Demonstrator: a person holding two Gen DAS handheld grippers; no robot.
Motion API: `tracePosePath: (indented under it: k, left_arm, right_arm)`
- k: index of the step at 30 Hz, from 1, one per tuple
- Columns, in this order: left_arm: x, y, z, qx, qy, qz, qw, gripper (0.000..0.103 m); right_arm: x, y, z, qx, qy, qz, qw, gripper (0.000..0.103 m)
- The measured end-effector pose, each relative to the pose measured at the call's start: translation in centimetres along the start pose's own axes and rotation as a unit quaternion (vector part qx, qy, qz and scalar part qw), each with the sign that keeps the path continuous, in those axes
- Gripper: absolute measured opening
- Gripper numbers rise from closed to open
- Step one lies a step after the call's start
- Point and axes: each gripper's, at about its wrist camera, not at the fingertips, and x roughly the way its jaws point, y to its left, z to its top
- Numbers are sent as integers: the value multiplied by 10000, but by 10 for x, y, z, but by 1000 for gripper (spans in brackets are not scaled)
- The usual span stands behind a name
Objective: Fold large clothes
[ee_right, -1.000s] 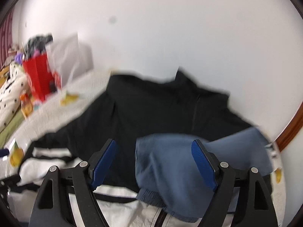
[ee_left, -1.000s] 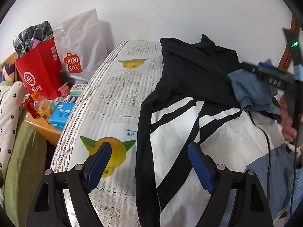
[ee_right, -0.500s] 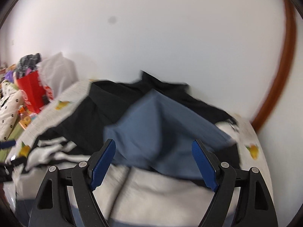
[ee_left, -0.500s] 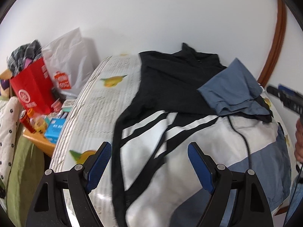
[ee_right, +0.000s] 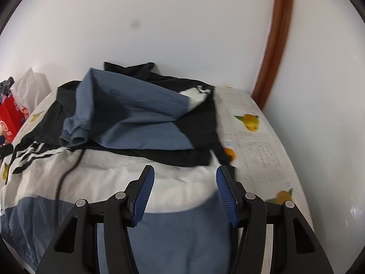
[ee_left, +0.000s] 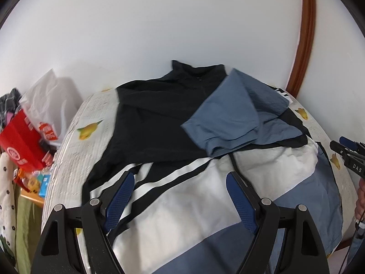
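Nearest me, my left gripper [ee_left: 179, 196] stands wide apart with nothing between its blue pads, hanging over the white band of the jacket [ee_left: 182, 205] spread flat on the table. My right gripper [ee_right: 183, 190] is closing, its pads above the seam where the jacket's white band meets the blue hem panel, pressing on no cloth that I can see; in the left wrist view its tip shows at three o'clock, beside the table's right edge. The blue hem runs up to the near edge of the table at six o'clock, so there is little bare cloth-free surface on my side. A thin black drawcord [ee_right: 66, 173] trails across the white band toward seven o'clock in the right wrist view. Past the white band, at twelve o'clock, one blue sleeve [ee_right: 127, 114] lies folded across the black chest, its cuff pointing to nine o'clock. The fruit-printed tablecloth [ee_right: 257, 146] lies bare from one to three o'clock, the widest free strip; a narrower bare strip lies at ten o'clock in the left wrist view. Beyond that left edge sit a red shopping bag [ee_left: 20, 141] and a white plastic bag [ee_left: 50, 105]. Farthest, the collar touches the white wall [ee_right: 182, 34], with a brown wooden frame [ee_right: 276, 45] at one o'clock.
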Motion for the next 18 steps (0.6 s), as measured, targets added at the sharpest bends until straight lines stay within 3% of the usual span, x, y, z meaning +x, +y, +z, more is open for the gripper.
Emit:
tracePosePath:
  k: [9, 18]
  left_arm:
    - [30, -56, 18, 406, 168, -205, 9988, 81]
    - [81, -89, 29, 580, 501, -159, 9969, 81]
  right_arm:
    - [-6, -44, -8, 91, -141, -329, 9993, 55]
    - [15, -78, -10, 464, -126, -162, 9987, 55]
